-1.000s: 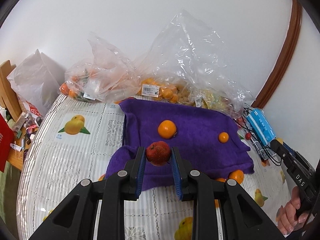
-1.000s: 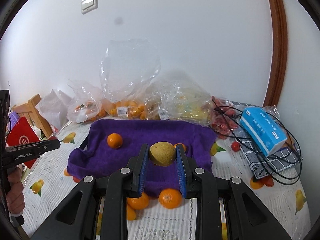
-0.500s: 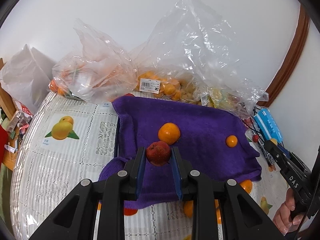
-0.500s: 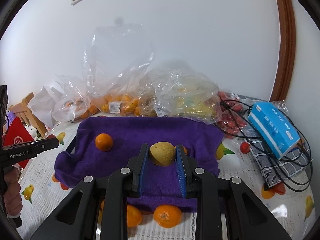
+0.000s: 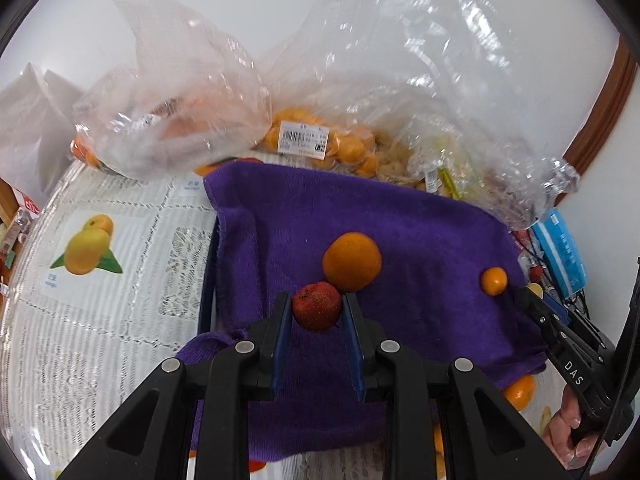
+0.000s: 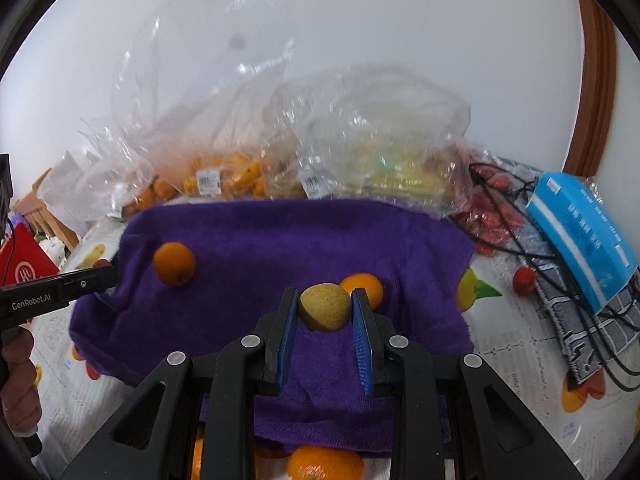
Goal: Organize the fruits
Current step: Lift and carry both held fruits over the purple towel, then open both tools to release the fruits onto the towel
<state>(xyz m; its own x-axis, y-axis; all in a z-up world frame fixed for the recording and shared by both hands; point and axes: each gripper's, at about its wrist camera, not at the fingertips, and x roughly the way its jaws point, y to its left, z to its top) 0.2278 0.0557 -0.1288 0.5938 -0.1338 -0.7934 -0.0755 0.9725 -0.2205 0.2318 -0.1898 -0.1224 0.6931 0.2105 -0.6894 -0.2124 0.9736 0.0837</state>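
clear plastic bags stood along the wall at the back of the table; one with a barcode label held many small oranges, another held yellowish fruit, too blurred to name. a purple towel lay spread in front of them, carrying a large orange and a smaller orange well apart from it. the left gripper was closed on a small red fruit, pinched between its blue pads above the towel's near part, just in front of the large orange. the right gripper was clamped on a yellow-brown fruit, held between its pads over the towel, just beside an orange behind it. a blue tissue box lay on cables to the right.
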